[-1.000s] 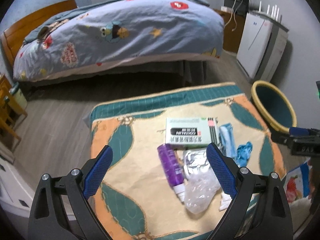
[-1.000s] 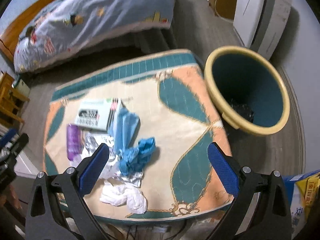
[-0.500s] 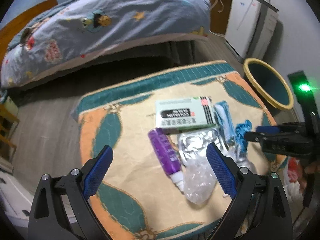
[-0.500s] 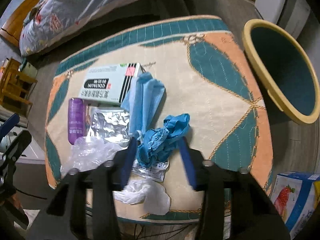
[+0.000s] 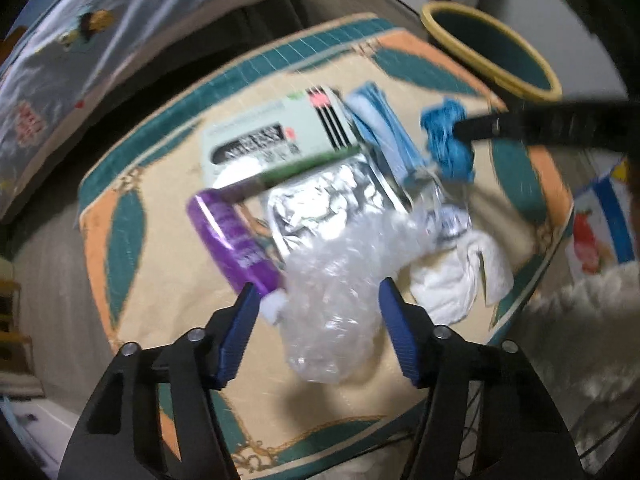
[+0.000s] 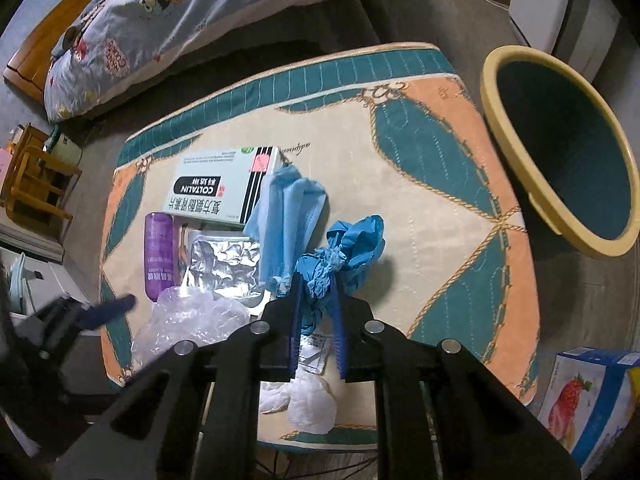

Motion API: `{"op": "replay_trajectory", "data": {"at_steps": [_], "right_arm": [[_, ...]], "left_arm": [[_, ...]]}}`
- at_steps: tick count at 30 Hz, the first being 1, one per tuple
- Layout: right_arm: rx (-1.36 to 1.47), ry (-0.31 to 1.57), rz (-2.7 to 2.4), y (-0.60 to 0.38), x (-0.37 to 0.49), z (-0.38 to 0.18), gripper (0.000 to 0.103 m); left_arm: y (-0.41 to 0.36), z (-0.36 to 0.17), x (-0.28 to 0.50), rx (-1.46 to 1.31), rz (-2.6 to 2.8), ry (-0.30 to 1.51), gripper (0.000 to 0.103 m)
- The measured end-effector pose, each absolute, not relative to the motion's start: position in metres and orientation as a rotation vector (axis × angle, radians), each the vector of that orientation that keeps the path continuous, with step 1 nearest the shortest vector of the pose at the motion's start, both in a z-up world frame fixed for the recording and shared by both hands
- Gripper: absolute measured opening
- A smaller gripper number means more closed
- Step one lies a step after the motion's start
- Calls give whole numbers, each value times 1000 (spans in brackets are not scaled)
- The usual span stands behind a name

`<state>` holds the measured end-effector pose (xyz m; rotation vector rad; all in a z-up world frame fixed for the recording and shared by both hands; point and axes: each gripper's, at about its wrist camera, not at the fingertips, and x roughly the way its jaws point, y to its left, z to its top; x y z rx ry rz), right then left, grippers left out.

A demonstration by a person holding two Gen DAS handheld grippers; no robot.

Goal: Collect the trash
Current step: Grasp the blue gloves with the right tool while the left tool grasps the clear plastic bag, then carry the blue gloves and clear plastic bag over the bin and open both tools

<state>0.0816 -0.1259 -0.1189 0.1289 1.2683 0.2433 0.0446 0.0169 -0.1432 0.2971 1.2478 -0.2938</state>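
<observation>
Trash lies on a patterned cloth-covered table (image 6: 440, 184). My right gripper (image 6: 316, 284) is shut on a crumpled blue glove (image 6: 344, 252), which also shows in the left wrist view (image 5: 446, 144). My left gripper (image 5: 318, 294) is partly open around a clear plastic bag (image 5: 332, 304), its pads apart from it. Beside the bag lie a purple bottle (image 5: 236, 240), a silver foil pouch (image 5: 332, 204), a blue face mask (image 6: 288, 212), a Coltalin medicine box (image 6: 220, 188) and a white tissue (image 6: 304, 400).
A yellow-rimmed teal bin (image 6: 560, 144) stands on the floor right of the table. A bed with a printed duvet (image 6: 200, 8) is behind. A strawberry carton (image 6: 588, 396) sits at the lower right. A wooden stool (image 6: 32, 184) stands left.
My right gripper has come down and closed on the blue glove. My left gripper has moved forward over the clear plastic bag and its jaws have narrowed.
</observation>
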Motion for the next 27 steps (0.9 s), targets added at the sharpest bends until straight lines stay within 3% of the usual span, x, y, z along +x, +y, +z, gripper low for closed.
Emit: {"op": "replay_trajectory", "data": {"at_steps": [2, 4, 6, 18, 27], "right_arm": [[129, 1259, 240, -129, 81, -117, 13], [135, 1254, 238, -133, 81, -115, 13], [138, 1248, 238, -136, 81, -113, 13], [259, 1193, 218, -169, 82, -95, 13], [344, 1163, 201, -190, 89, -87, 13]], "left_arm": [[11, -151, 44, 326, -297, 1277, 47], [7, -154, 43, 342, -305, 1294, 29], [4, -152, 43, 345, -311, 1284, 22], [26, -88, 56, 136, -275, 1079, 19], [40, -77, 67, 61, -241, 1045, 19]]}}
